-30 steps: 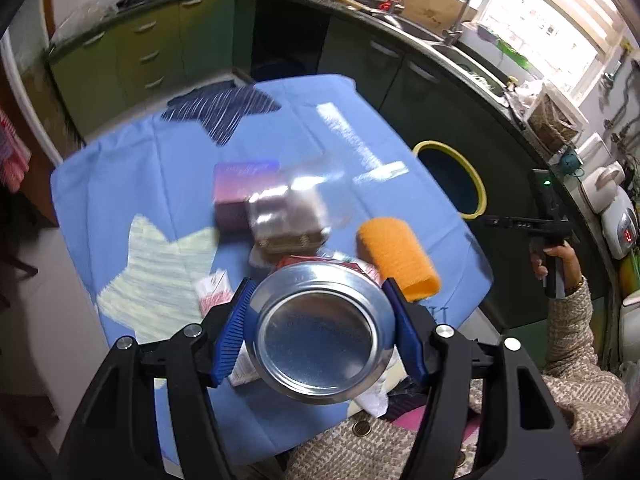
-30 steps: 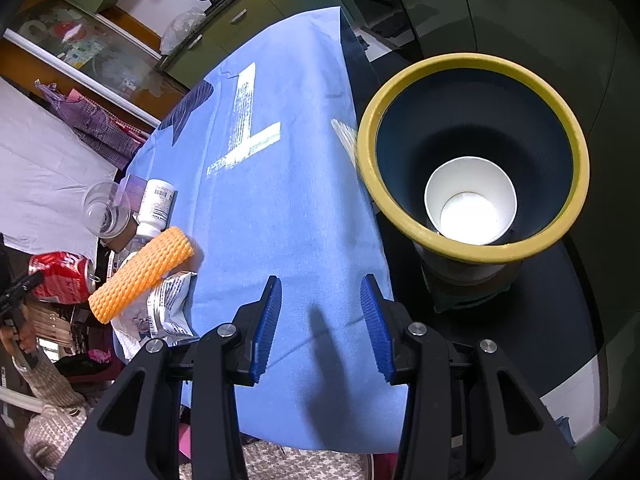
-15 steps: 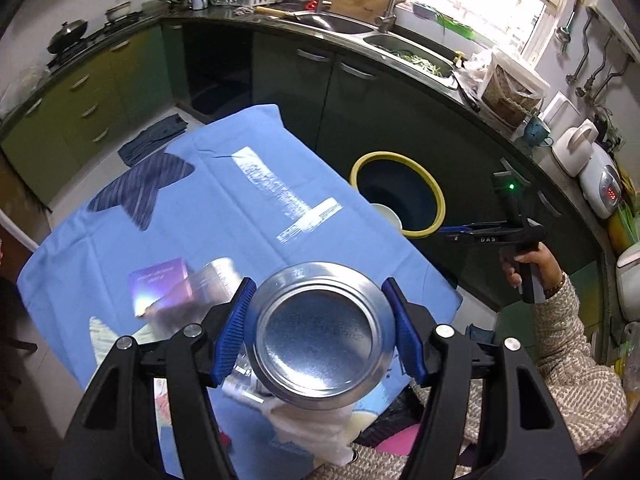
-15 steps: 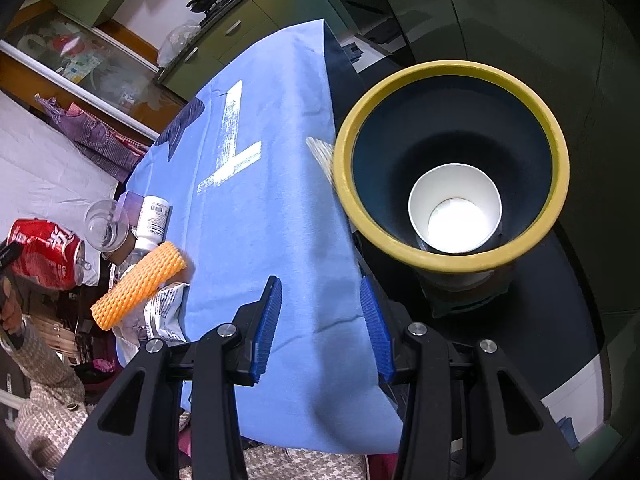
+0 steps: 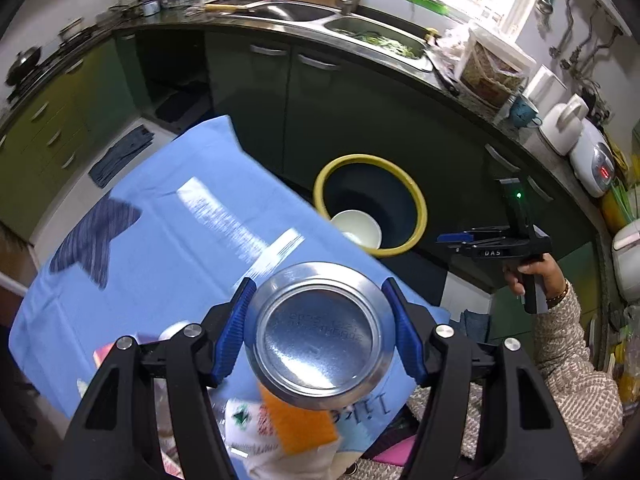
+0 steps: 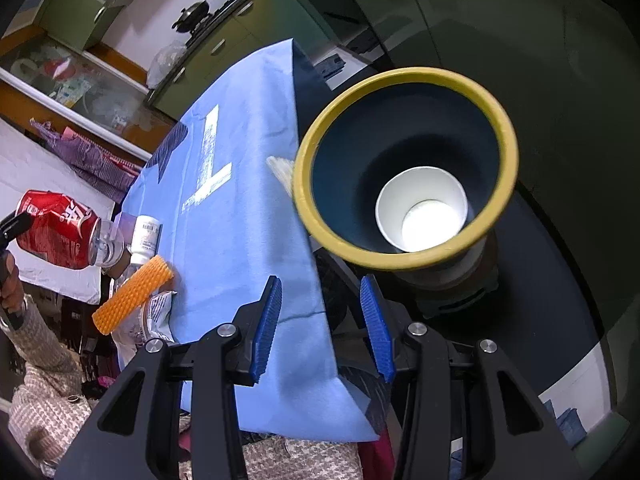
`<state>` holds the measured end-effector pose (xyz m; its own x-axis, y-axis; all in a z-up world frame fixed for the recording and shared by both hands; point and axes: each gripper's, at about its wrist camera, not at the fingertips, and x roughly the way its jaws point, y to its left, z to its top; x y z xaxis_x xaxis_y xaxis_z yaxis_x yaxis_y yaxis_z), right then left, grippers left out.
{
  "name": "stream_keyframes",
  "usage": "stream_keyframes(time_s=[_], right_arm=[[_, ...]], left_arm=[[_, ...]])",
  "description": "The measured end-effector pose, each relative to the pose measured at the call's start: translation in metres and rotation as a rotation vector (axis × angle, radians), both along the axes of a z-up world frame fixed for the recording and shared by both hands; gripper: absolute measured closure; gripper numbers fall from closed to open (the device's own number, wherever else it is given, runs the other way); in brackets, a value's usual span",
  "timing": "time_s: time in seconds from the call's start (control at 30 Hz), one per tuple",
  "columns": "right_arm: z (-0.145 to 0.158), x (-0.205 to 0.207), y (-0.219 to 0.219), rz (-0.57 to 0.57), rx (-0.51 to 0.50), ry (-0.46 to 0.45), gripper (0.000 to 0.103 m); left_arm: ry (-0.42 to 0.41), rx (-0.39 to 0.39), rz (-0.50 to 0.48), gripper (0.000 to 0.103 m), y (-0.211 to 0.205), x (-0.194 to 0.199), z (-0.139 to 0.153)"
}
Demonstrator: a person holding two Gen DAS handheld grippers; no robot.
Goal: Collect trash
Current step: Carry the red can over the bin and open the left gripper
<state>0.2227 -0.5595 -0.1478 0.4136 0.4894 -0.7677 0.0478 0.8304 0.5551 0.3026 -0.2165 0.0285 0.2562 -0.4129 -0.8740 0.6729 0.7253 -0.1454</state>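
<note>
My left gripper (image 5: 320, 332) is shut on a red soda can (image 5: 318, 334), its silver bottom facing the camera, held above the blue tablecloth (image 5: 160, 248). The can also shows in the right wrist view (image 6: 56, 230), raised at the far left. A yellow-rimmed dark bin (image 5: 416, 200) stands beyond the table edge with a white paper cup (image 5: 356, 230) inside. My right gripper (image 6: 324, 320) is open and empty, over the table's edge beside the bin (image 6: 508, 152), where the cup (image 6: 424, 208) sits.
On the cloth (image 6: 240, 220) lie an orange foam sleeve (image 6: 132, 294), a white wrapper (image 6: 154, 316), a small white bottle (image 6: 144, 236) and a clear cup (image 6: 108, 246). Green kitchen cabinets (image 5: 320, 92) and a sink counter (image 5: 376, 36) stand behind the bin.
My left gripper has carried the can up and toward the bin side of the table. The right gripper has shifted slightly, staying open beside the bin.
</note>
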Motion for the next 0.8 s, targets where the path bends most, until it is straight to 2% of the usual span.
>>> stream_keyframes(time_s=[0.2, 0.33, 0.43, 0.57, 0.8], right_arm=[[0.001, -0.015, -0.031, -0.054, 0.019, -0.015, 0.061], [-0.002, -0.029, -0.050, -0.090, 0.031, -0.016, 0.061], [-0.005, -0.039, -0.061, -0.113, 0.040, -0.014, 0.061], [-0.013, -0.049, -0.074, -0.141, 0.052, -0.002, 0.061], [-0.024, -0.052, -0.082, -0.159, 0.067, 0.012, 0.061]], left_arm=[[-0.004, 0.002, -0.099, 0.041, -0.069, 0.017, 0.003], [0.007, 0.002, -0.156, 0.041, -0.124, 0.033, -0.008], [0.031, 0.024, -0.187, 0.041, -0.167, 0.047, -0.031], [0.066, 0.077, -0.212, 0.041, -0.218, 0.062, -0.075], [0.109, 0.194, -0.237, 0.041, -0.268, 0.074, -0.146]])
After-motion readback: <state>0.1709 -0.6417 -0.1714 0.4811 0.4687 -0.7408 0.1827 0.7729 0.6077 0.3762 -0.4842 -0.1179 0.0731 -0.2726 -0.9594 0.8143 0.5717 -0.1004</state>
